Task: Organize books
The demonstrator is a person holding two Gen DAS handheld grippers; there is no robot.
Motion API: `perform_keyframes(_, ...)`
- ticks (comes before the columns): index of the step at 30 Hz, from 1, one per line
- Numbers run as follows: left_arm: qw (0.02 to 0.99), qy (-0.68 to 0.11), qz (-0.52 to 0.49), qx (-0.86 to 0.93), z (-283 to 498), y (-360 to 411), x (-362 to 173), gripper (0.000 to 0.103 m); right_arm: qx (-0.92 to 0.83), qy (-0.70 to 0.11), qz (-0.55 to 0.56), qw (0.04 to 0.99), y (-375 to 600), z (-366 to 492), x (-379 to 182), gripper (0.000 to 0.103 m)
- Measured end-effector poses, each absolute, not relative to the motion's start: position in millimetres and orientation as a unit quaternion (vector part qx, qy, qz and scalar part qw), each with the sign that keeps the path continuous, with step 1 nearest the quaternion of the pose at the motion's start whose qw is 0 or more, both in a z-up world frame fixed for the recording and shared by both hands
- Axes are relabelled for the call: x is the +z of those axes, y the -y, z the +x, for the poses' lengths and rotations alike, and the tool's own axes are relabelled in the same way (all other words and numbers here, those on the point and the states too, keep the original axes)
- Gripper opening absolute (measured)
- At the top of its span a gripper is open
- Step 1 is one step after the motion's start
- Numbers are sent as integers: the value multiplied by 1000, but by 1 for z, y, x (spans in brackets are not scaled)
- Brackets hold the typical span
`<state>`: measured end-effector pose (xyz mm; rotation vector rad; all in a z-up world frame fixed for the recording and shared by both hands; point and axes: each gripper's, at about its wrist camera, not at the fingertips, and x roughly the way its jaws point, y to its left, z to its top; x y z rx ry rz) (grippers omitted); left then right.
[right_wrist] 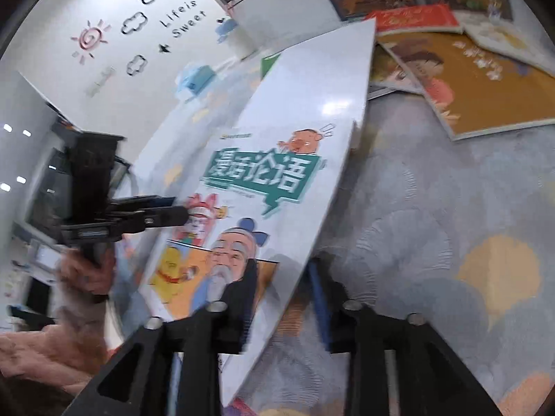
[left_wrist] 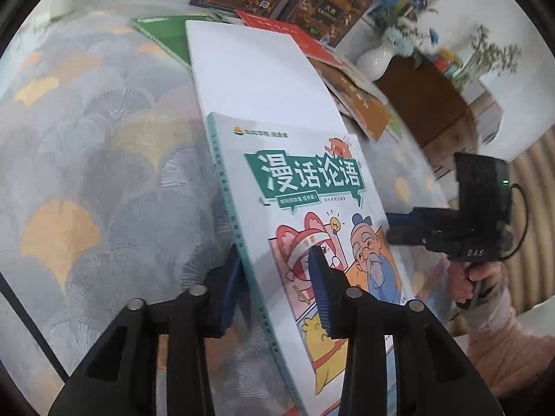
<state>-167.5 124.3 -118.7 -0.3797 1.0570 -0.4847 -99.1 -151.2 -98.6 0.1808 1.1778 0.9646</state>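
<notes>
A white comic book [left_wrist: 277,111] with a teal title banner and cartoon figures is held up, tilted, above the table. My left gripper [left_wrist: 277,256] is shut on its spine edge, one pad on the cover and one behind. In the right wrist view the left gripper [right_wrist: 180,209] pinches the comic book [right_wrist: 305,104] at its left edge. My right gripper [right_wrist: 281,270] straddles the opposite edge with a visible gap, one finger over the cover and one behind; this view is blurred. From the left wrist, the right gripper [left_wrist: 392,227] has its tips at the book's right edge.
Other books lie at the table's far side: two dark ones [left_wrist: 329,3], a red one [left_wrist: 277,29], a green one [left_wrist: 166,33], an orange-brown one [right_wrist: 485,83]. A white vase [left_wrist: 376,59] stands beyond them. The tablecloth [left_wrist: 104,156] has a leaf pattern. A hand [left_wrist: 464,284] holds the right gripper.
</notes>
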Motion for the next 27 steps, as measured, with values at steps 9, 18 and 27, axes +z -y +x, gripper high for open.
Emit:
perform_keyframes(9,816,-485,-196,-245,-165,-131,-125,27,437,-524,143,717,150,-85,-113,40)
perform_keyframes(18,837,-486,-149,-204,-172,-119,-114,26,403,-525,96,743,136,-88,-99,21)
perform_keyframes(27,853,-481,-126,-160,-165,-150,-91,26,407,-528,51,744,76,-102,-59,12)
